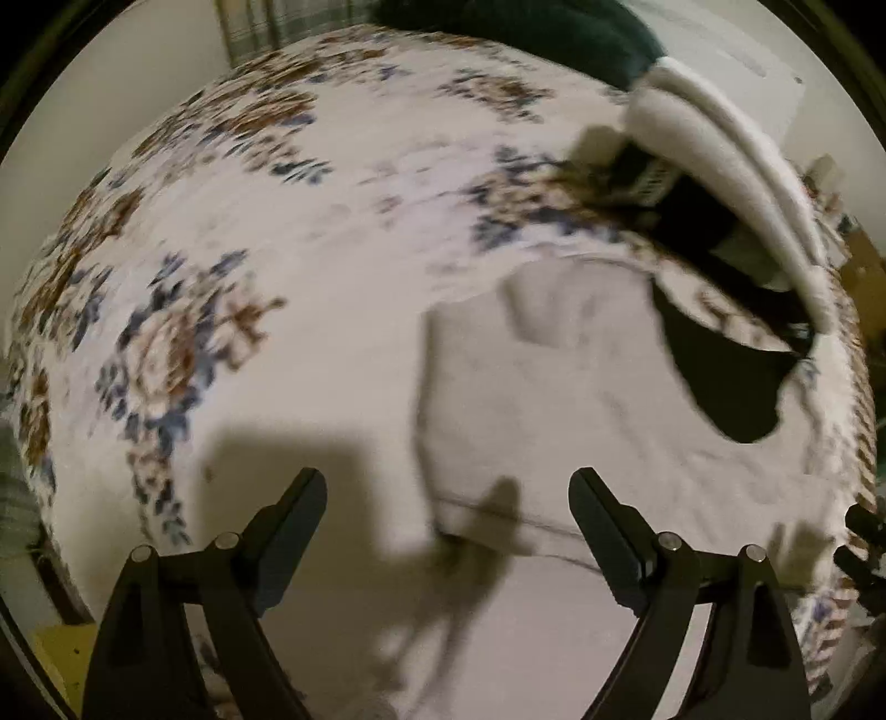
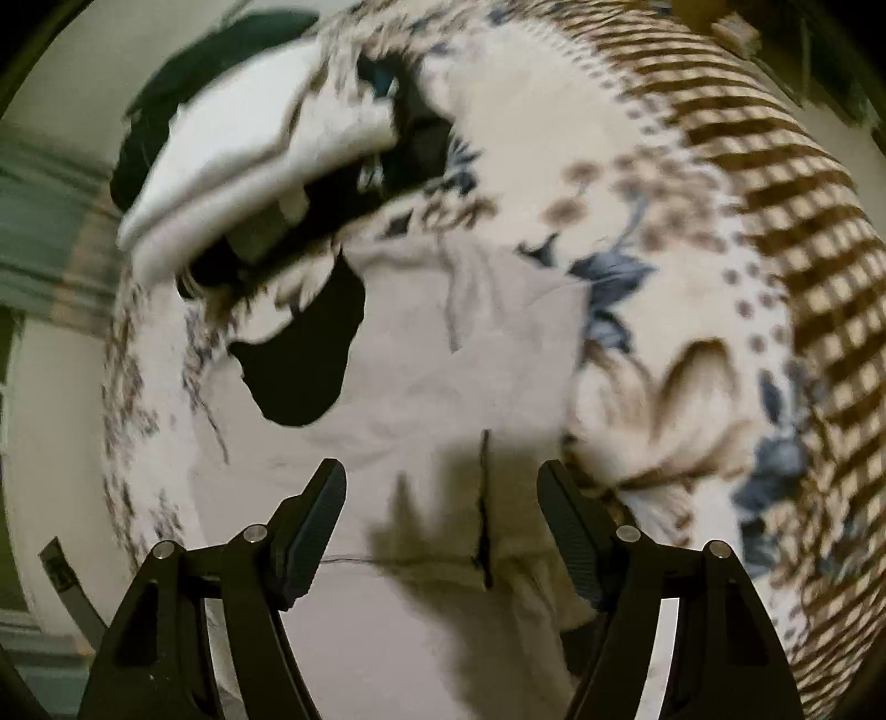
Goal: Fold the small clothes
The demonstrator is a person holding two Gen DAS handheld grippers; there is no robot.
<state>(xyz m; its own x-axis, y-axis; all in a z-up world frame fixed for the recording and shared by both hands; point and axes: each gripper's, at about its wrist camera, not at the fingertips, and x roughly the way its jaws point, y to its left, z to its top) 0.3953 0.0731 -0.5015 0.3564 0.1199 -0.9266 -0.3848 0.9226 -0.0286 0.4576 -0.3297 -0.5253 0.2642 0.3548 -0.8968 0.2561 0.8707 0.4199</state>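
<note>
A small pale white garment (image 1: 581,421) lies flat on a floral bedspread (image 1: 277,232), its hem nearest me; it also shows in the right wrist view (image 2: 443,376). A black garment (image 1: 720,371) lies partly on its far right edge, also seen in the right wrist view (image 2: 304,360). My left gripper (image 1: 447,493) is open and empty, hovering above the white garment's near left hem corner. My right gripper (image 2: 442,487) is open and empty above the garment's near edge, by a dark seam line. Both views are blurred.
A stack of folded white and black clothes (image 1: 720,166) sits at the far right of the bed, also in the right wrist view (image 2: 266,166). A dark green item (image 1: 526,33) lies behind it. A brown checked border (image 2: 775,221) edges the bedspread.
</note>
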